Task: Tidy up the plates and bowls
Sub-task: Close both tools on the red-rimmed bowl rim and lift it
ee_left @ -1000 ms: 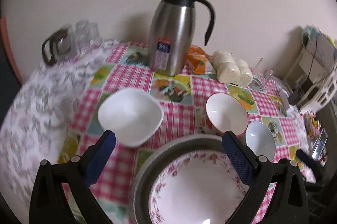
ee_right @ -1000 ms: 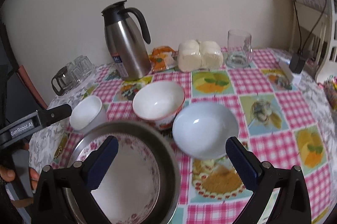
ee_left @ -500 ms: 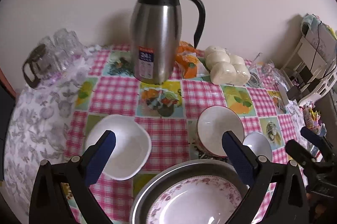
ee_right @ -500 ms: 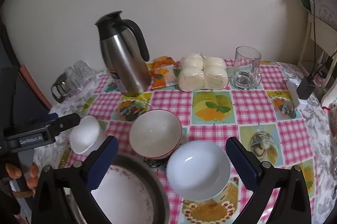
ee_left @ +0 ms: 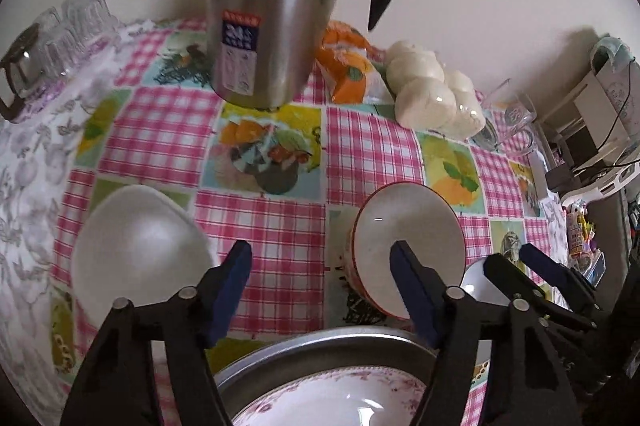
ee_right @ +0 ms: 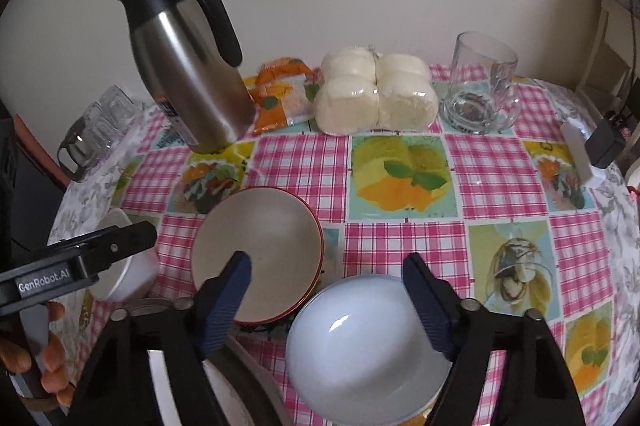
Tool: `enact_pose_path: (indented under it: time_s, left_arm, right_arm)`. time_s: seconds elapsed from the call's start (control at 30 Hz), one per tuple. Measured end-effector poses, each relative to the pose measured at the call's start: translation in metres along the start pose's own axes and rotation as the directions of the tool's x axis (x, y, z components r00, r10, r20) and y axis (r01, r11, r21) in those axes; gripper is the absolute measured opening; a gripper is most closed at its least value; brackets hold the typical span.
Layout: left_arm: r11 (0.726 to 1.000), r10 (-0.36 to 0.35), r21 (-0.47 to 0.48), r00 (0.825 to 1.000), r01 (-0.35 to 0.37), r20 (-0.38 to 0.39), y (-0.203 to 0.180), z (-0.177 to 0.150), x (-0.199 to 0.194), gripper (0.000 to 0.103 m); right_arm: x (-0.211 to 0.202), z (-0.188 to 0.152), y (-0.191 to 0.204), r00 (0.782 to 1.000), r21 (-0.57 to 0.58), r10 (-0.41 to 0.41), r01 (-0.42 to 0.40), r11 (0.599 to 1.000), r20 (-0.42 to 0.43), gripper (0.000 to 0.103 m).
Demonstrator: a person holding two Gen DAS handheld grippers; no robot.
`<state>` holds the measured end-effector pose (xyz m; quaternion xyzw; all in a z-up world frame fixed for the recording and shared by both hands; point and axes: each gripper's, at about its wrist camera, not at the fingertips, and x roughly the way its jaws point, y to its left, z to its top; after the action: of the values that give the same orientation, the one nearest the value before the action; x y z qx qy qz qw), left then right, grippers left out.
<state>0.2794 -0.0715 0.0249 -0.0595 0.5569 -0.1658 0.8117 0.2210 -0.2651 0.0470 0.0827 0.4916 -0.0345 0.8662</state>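
1. Left gripper [ee_left: 322,292]: its two blue-padded jaws stand apart and are closing, with only bare checked tablecloth [ee_left: 276,234] between the tips; they press on nothing.
2. Outside its left jaw, just beside the pad, sits a white square-ish bowl [ee_left: 140,250]. Whether pad and bowl touch I cannot tell.
3. Its right jaw's tip lies in front of the red-rimmed bowl [ee_left: 404,226]; whether it touches the bowl I cannot tell.
4. Under the jaws, nearest the camera, a flower-patterned plate [ee_left: 340,402] lies inside a grey metal pan [ee_left: 320,350].
5. Well ahead of the jaws a steel thermos jug [ee_left: 276,6] stands upright, with an orange packet [ee_left: 348,70] and wrapped white buns [ee_left: 432,94] off to its right.
6. Right gripper [ee_right: 328,302]: its jaws too are apart and closing, gripping nothing.
7. Its left jaw's tip overlaps the red-rimmed bowl's near rim in the right wrist view.
8. A pale blue-white bowl [ee_right: 360,346] sits between the jaws, mostly toward the right one, whose pad stands over its rim. The pads do not squeeze it.
9. Far ahead, past the right jaw, stands a glass mug [ee_right: 480,86].
10. Far outside the left jaw a person's fingers [ee_right: 48,350] hold the other gripper's handle.
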Motion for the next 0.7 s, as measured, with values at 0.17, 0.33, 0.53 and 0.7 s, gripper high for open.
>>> enact_pose_path:
  time_s: [0.17,0.33,0.53,0.7]
  left_arm:
    - [1.000,-0.019,0.006,0.999,0.020,-0.034,-0.008,0.000,0.020,0.060]
    - [1.000,-0.018,0.017,0.997,0.019,-0.080,-0.015,-0.001,0.042,0.046]
    - [0.999,-0.032,0.024,0.992,0.035,-0.120,-0.020,-0.004,0.061,0.025]
    - [0.999,-0.017,0.033,0.991,0.022,-0.136,-0.021,-0.006,0.072,0.012]
  right_arm:
    - [0.022,0.001,0.001,0.999,-0.008,0.003,-0.004,1.000,-0.038,0.062]
    - [0.036,0.001,0.005,0.998,-0.028,0.015,-0.017,0.999,-0.064,0.044]
    - [0.053,0.003,0.006,0.995,-0.035,0.005,-0.008,0.999,-0.095,0.029]
    - [0.066,0.003,0.008,0.993,-0.046,-0.012,0.006,0.999,-0.120,0.016]
